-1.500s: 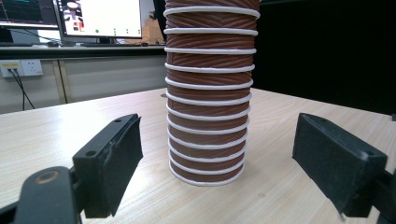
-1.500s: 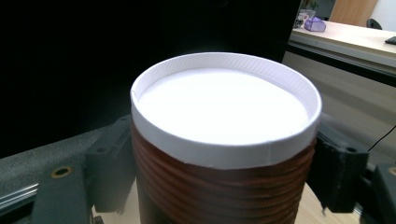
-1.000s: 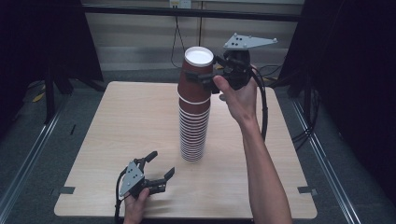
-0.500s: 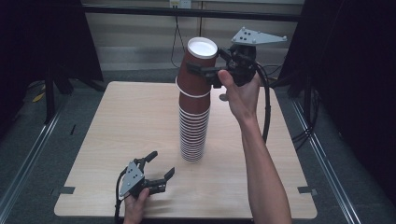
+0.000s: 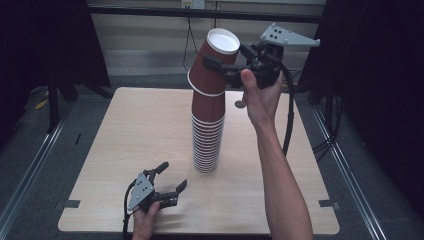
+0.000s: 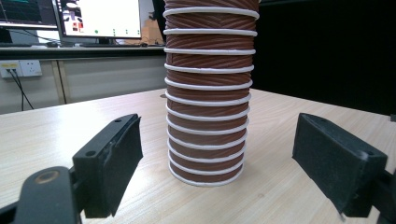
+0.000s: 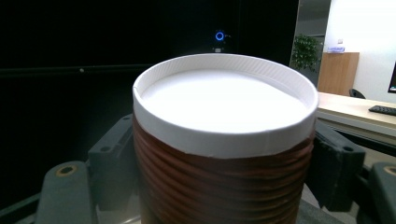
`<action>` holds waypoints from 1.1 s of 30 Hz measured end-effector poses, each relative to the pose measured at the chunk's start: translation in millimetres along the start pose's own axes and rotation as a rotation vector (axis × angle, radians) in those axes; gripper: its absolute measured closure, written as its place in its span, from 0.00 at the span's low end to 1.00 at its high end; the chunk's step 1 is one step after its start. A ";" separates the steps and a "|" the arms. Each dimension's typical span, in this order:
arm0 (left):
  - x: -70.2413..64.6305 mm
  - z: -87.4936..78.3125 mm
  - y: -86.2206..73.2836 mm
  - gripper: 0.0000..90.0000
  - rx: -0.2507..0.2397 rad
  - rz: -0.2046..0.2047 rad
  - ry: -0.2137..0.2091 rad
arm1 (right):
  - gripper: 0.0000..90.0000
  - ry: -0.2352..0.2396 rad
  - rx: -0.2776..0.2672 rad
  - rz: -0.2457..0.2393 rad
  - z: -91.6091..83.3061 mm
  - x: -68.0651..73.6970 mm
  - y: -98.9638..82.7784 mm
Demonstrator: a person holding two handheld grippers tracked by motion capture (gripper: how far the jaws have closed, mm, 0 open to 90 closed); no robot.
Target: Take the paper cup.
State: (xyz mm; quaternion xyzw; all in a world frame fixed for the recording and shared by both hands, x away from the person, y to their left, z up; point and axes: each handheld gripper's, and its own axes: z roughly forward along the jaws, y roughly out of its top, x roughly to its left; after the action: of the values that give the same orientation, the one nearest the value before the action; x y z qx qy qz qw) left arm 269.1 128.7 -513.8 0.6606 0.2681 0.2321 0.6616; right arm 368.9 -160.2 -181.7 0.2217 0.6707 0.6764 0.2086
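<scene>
left gripper (image 5: 172, 176): jaws apart, empty, near table (image 5: 120, 135) edge, facing stack | stack of cups (image 5: 207, 137): upright mid-table | top cup (image 5: 214, 64): tilted off the stack's axis, base still nested | right gripper (image 5: 226, 67): clamped on top cup, nearer hand

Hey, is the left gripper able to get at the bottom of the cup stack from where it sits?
Probably yes. The left gripper rests on the table with its jaws apart, facing the stack, and bare tabletop lies between them. The right gripper grips the top cup high above, out of the way.
</scene>
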 end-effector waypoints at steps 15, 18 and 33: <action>0.4 -0.3 0.1 0.17 0.001 0.006 0.006 | 0.25 0.011 -0.074 0.037 -6.7 -0.4 6.1; 0.2 -0.1 0.1 0.17 0.001 0.003 0.002 | 0.25 0.011 -0.081 0.039 -9.1 0.6 8.0; -0.1 0.0 0.0 0.17 0.000 0.001 -0.001 | 0.25 0.003 -0.126 0.043 -24.9 1.2 13.0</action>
State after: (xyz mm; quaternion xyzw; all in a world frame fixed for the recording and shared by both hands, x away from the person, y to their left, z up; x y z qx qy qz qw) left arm 269.0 128.6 -513.8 0.6610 0.2675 0.2322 0.6615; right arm 353.7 -179.9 -168.8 0.2216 0.6220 0.7219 0.2067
